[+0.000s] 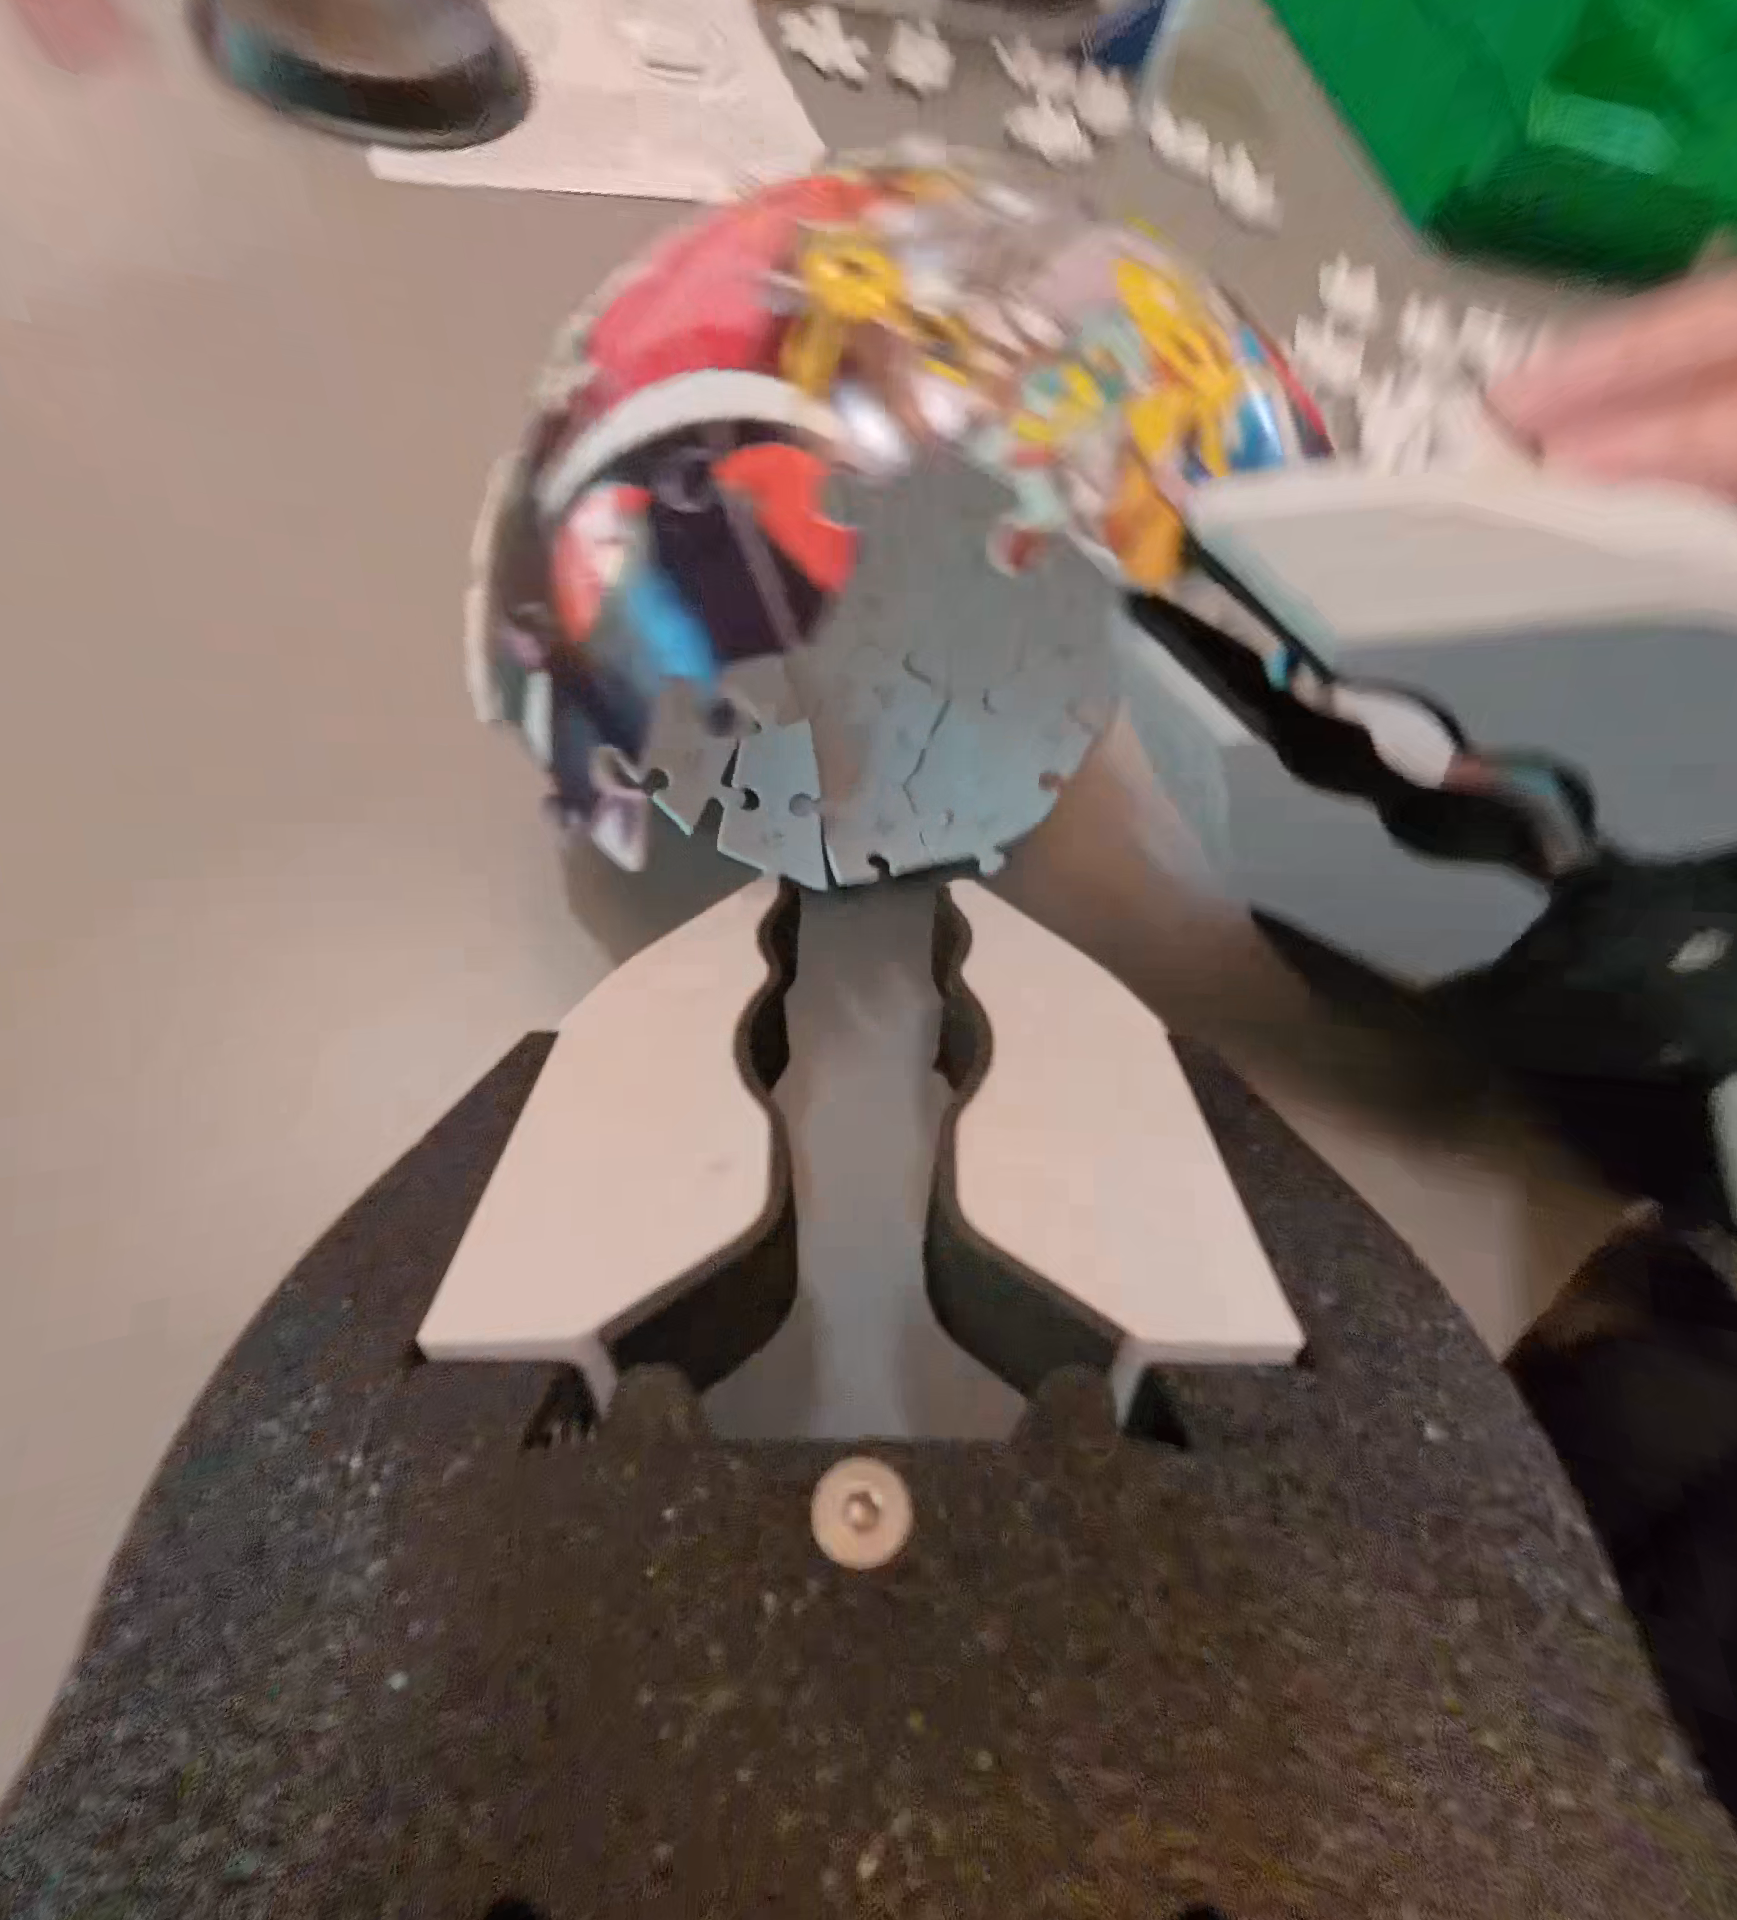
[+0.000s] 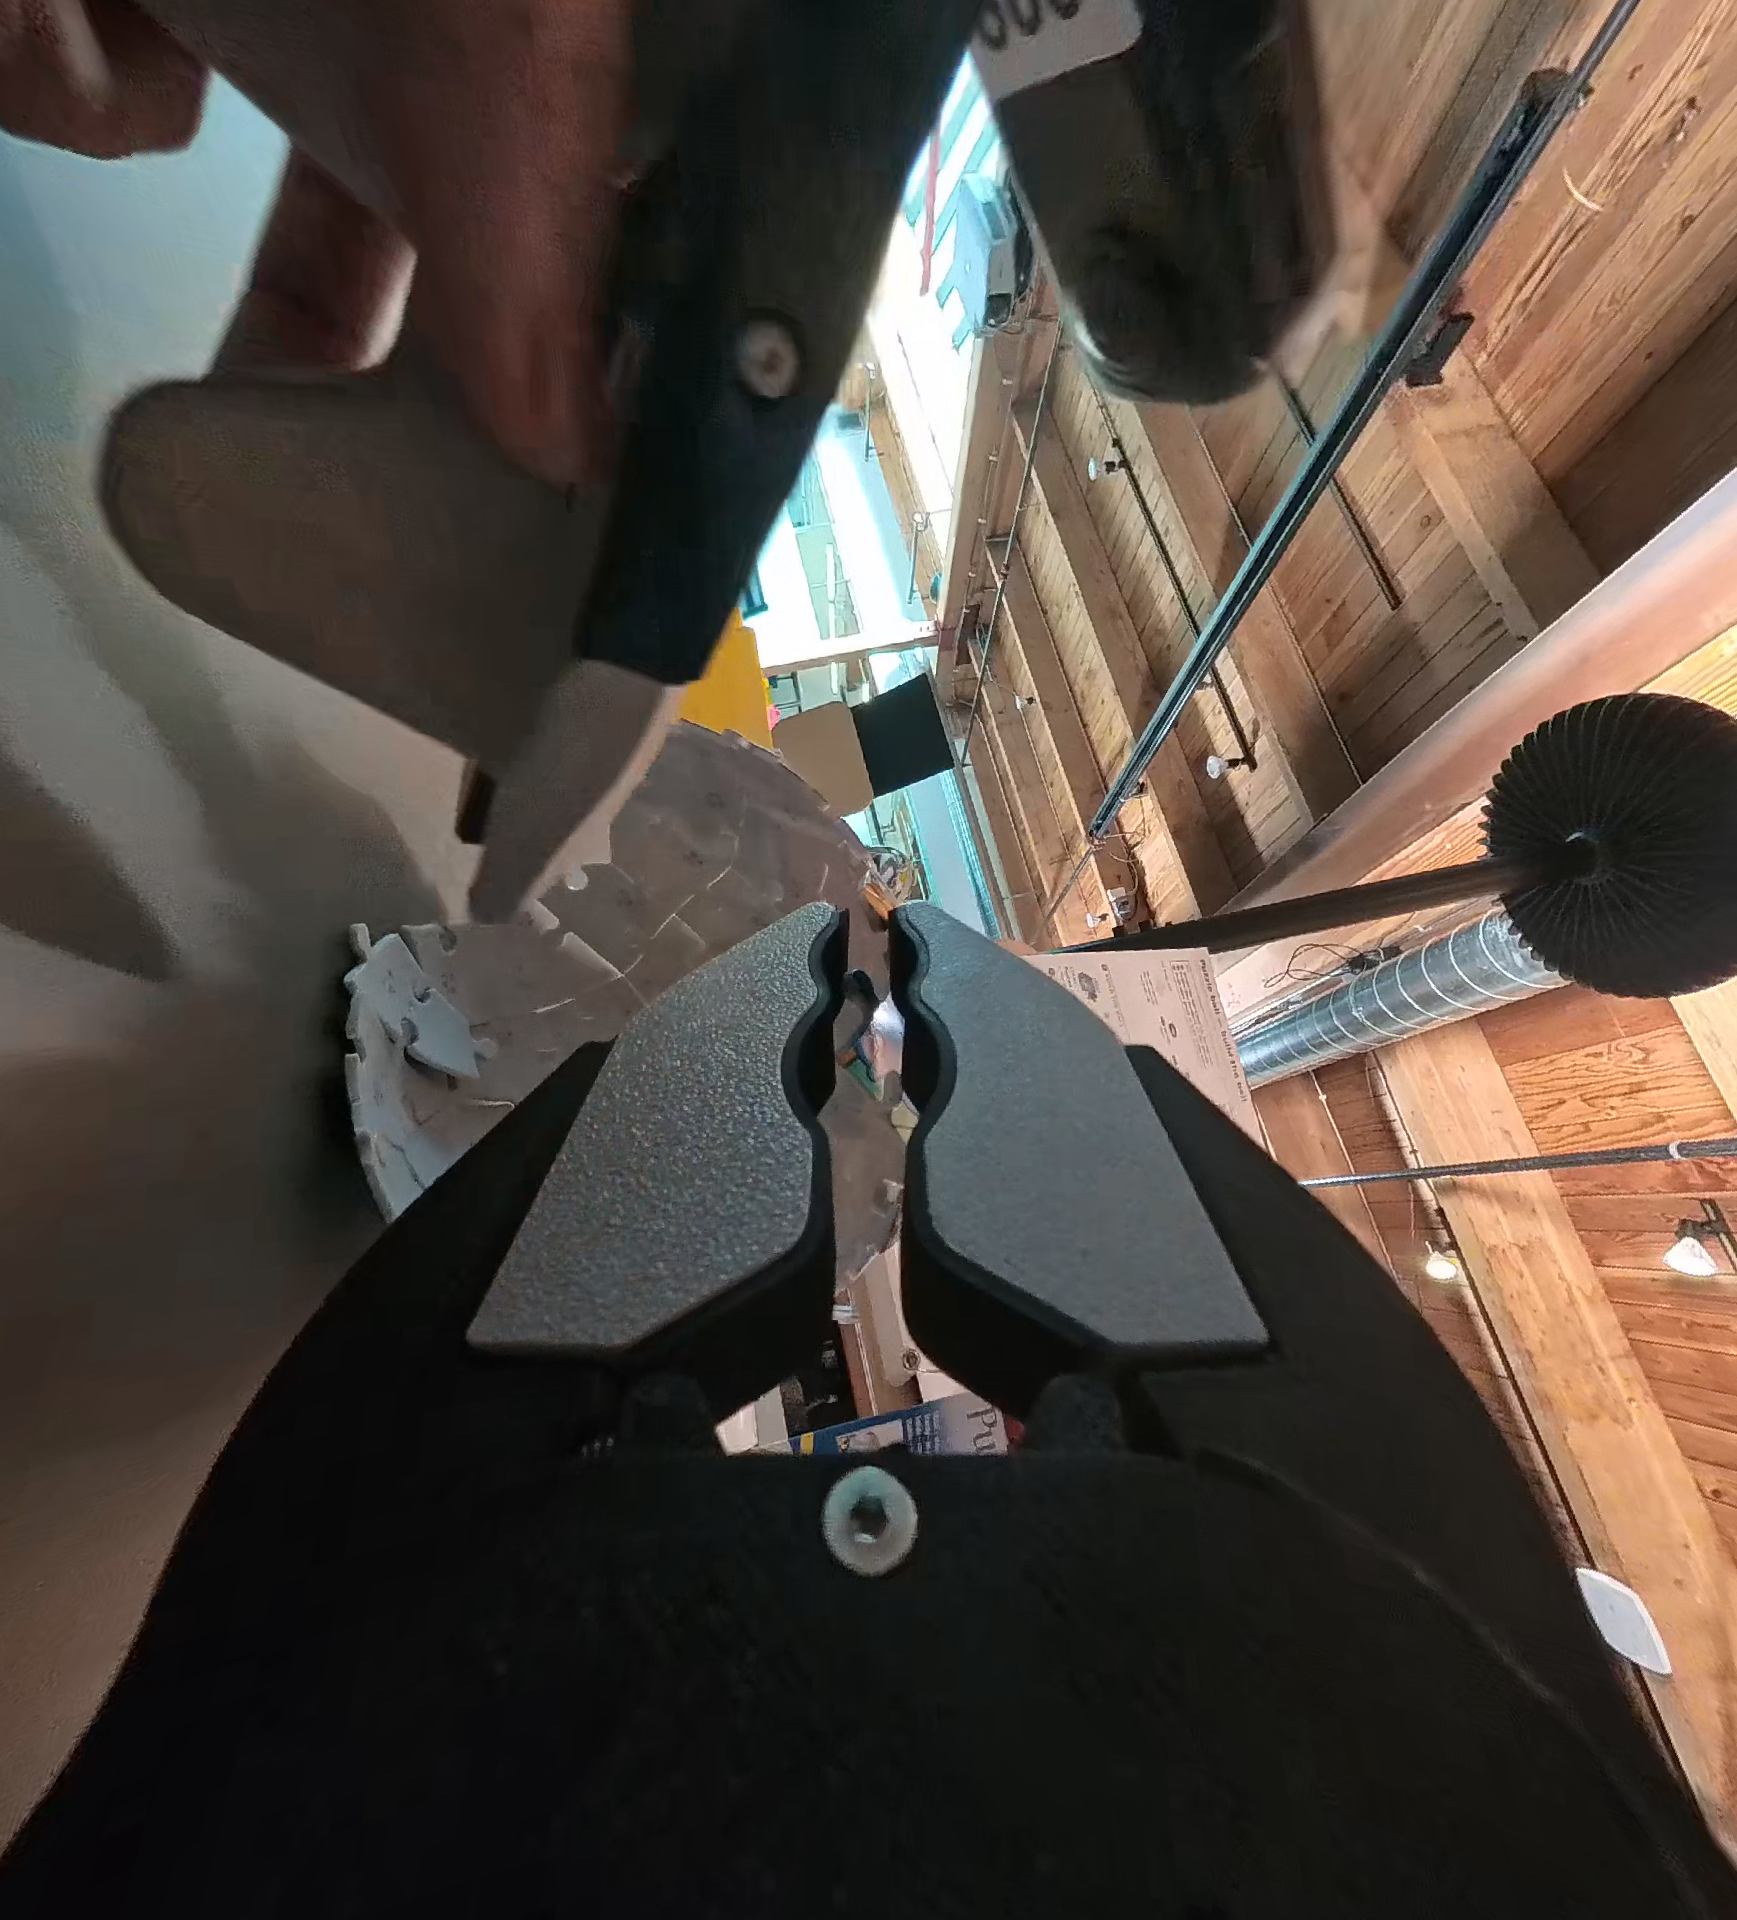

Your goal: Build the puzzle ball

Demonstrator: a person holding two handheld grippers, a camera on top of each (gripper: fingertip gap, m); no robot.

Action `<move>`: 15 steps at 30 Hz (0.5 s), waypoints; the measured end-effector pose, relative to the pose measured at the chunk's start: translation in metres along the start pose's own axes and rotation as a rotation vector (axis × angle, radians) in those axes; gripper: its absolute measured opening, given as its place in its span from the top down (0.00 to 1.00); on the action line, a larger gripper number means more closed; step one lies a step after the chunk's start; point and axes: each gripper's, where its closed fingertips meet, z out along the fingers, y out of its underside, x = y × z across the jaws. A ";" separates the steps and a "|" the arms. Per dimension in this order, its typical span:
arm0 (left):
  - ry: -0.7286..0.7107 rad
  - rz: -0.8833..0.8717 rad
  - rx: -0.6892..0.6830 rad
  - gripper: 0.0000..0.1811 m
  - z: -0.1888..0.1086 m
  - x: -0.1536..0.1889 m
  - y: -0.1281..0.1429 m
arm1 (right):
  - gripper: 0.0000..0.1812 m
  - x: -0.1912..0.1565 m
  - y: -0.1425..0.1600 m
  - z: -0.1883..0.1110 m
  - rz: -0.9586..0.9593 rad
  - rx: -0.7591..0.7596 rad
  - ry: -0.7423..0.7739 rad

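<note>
Left gripper (image 1: 862, 904): pale, scalloped fingers (image 1: 656, 1122) set in a speckled black body, drawn close with a narrow gap between them, their tips at the lower rim of the puzzle ball (image 1: 843, 582). Whether they pinch that rim or only touch it cannot be told through the blur.

Right gripper (image 2: 866, 935): dark, pebble-textured fingers (image 2: 698, 1174) nearly closed on the edge of the shell, which runs down the gap between them. In the left wrist view the same gripper (image 1: 1186, 582) meets the ball's right side.

The ball is held up between the two tools, above a beige table (image 1: 168, 831). It is an unfinished hollow shell of curved, interlocking pieces: glossy and many-coloured outside (red, yellow, blue), matt grey inside (image 2: 531, 987), with knobs and notches along the open rim. One grey piece (image 2: 433, 1029) lies askew on the inner face, apparently not seated.

Judgement: the step in hand appears to be steadying and turning the shell so that a further piece can be fitted. Both grips should stay light and on the rim, since a thin jointed shell is likely to spring apart under squeeze or twist.

Loose white pieces (image 1: 1072, 114) lie scattered beyond, near a paper sheet (image 1: 635, 125) and a green bag (image 1: 1570, 114).
</note>
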 end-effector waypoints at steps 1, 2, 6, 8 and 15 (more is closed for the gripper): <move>0.005 -0.098 0.024 0.86 0.000 -0.004 -0.004 | 0.96 0.000 0.000 0.000 0.000 0.000 -0.001; -0.019 -0.154 0.031 0.86 0.001 -0.011 -0.005 | 0.96 -0.001 0.000 0.000 0.002 0.001 -0.003; -0.210 -0.108 -0.005 0.75 0.007 -0.038 -0.002 | 0.96 -0.001 -0.001 0.000 0.014 -0.001 -0.005; -0.225 -0.116 -0.005 0.71 0.011 -0.036 -0.004 | 0.96 0.000 -0.001 0.001 0.022 -0.004 -0.003; -0.306 -0.229 -0.043 0.53 0.026 -0.058 -0.006 | 0.96 0.001 0.002 0.001 0.052 -0.012 0.000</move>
